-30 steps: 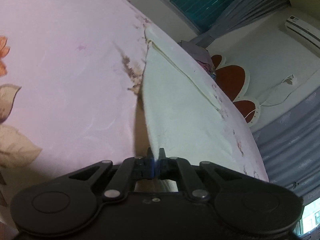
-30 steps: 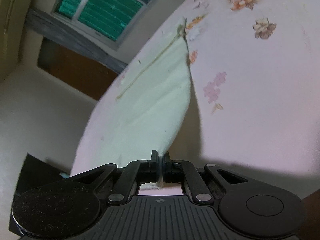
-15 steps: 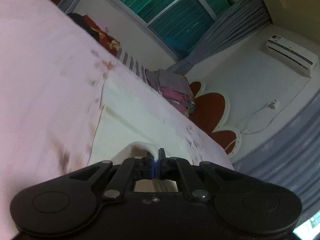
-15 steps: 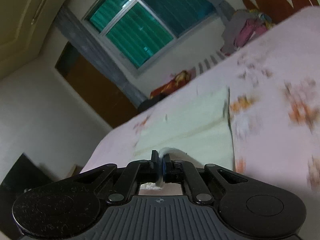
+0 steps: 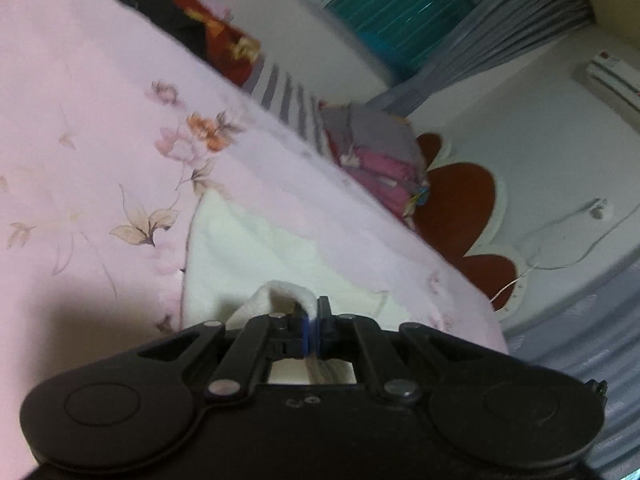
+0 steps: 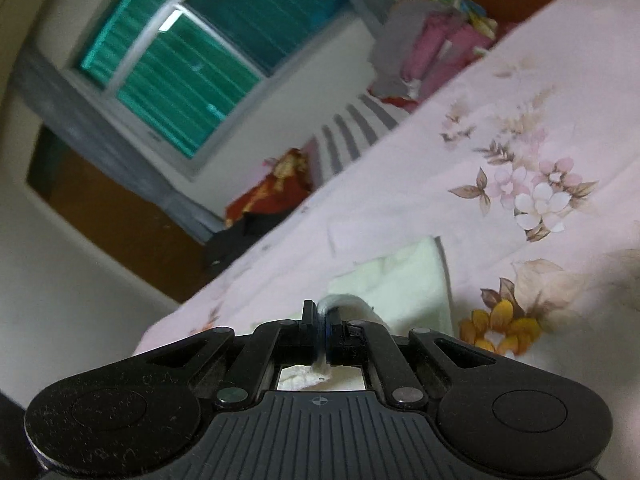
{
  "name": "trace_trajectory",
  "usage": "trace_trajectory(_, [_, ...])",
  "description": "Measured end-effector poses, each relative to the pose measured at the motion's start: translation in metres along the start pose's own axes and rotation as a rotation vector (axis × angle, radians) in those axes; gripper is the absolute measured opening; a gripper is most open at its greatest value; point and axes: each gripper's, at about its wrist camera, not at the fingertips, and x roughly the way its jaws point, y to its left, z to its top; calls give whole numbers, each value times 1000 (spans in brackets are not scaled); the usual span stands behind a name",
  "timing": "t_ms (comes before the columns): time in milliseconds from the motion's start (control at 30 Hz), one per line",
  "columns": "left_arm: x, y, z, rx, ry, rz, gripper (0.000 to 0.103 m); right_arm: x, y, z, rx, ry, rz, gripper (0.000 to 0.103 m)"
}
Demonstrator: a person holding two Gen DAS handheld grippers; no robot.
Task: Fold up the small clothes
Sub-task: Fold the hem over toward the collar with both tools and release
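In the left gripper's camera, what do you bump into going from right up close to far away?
left gripper pinching the white cloth → flowery pink bedsheet → stack of folded clothes → grey curtain and green window.
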Motion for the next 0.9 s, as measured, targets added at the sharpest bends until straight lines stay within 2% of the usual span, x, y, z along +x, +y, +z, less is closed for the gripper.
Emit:
trace_trajectory(133, [32,15,14,-24,39,8,3,40,-18,11,46,28,-37,2])
trace_trajectory(200, [41,16,19,-10,33,0,9,52,-22,14,51,40,-54,3])
trace_trajectory(267, [43,16,22,10,1,13,39,65,-25,17,24,37,-45,3])
trace_trajectory(300, [44,16,24,14,-16,13,45,67,-23,19,6,30,-69,3])
trace_trajectory(333, [43,16,25,21,-31,15,53,71,-23,21,-10,27,-106,9])
trace_trajectory(400, [46,15,28,58,-27,36,54,71,-23,21,-44,-19,-162,78])
trace_trajectory(433, [47,14,29,85,-19,51,54,66,-22,19,-74,-61,-160,79])
trace_trajectory(533, [55,11,30,175,20,101,48,68,-29,19,-98,-34,-149,79])
trace_trajectory(567, [61,9,30,210,42,126,43,70,-30,19,-105,-19,-151,75])
trace_trajectory(600, [66,8,31,240,57,138,41,74,-32,18,-118,2,-162,62])
trace_trajectory(667, [75,4,30,304,90,152,27,84,-33,15,-144,52,-182,53])
trace_trajectory(767, [86,-1,28,386,129,179,18,101,-31,7,-228,104,-235,53])
trace_trajectory(800, [87,-3,28,400,133,181,12,105,-29,5,-250,111,-238,52])
trace_trajectory(833, [88,-3,28,407,133,183,3,108,-26,2,-286,118,-244,48])
trace_trajectory(867, [86,-4,27,412,123,182,3,111,-22,1,-320,124,-255,25])
trace_trajectory(900, [84,-5,26,418,106,182,3,114,-18,-2,-362,141,-268,8])
